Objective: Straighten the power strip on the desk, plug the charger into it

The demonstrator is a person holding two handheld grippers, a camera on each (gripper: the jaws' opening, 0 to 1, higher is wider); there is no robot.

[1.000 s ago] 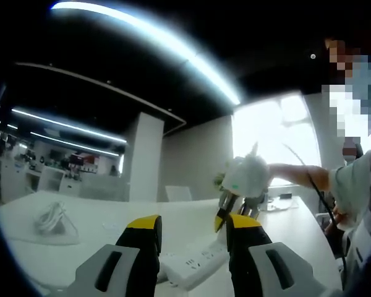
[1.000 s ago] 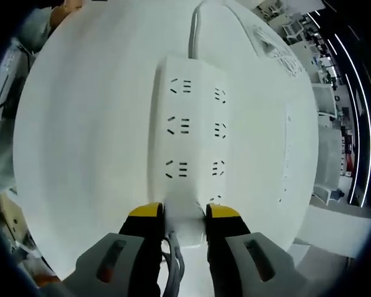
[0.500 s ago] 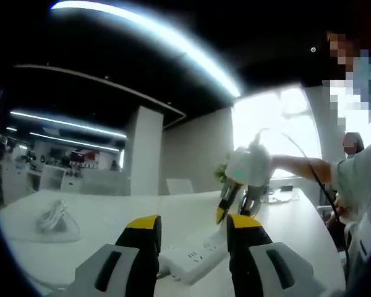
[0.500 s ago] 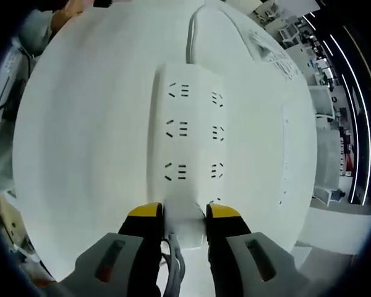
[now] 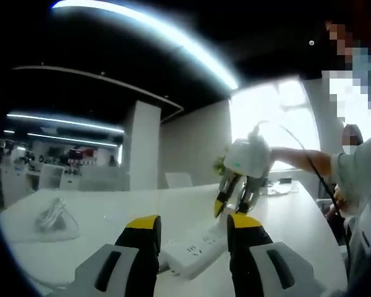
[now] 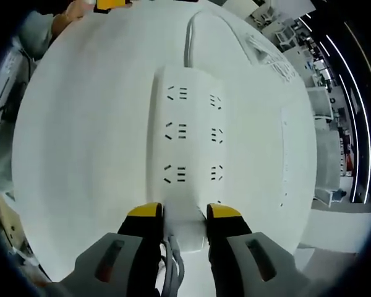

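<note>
The power strip (image 6: pixel 184 142) is a long white plastic block with rounded edges, lying flat on the smooth, glossy white surface (image 6: pixel 80 154). Its top carries two rows of dark slot sockets, and a white cord (image 6: pixel 188 37) leaves its far end in a curve. The right gripper (image 6: pixel 184 213) has its yellow-tipped jaws closed against the two sides of the strip's near end. In the left gripper view the strip (image 5: pixel 195 250) lies just beyond the left gripper (image 5: pixel 191 224), whose jaws stand apart holding nothing. There the right gripper (image 5: pixel 233 201) reaches down onto it. A bundled white cable (image 5: pixel 52 216) rests well apart.
</note>
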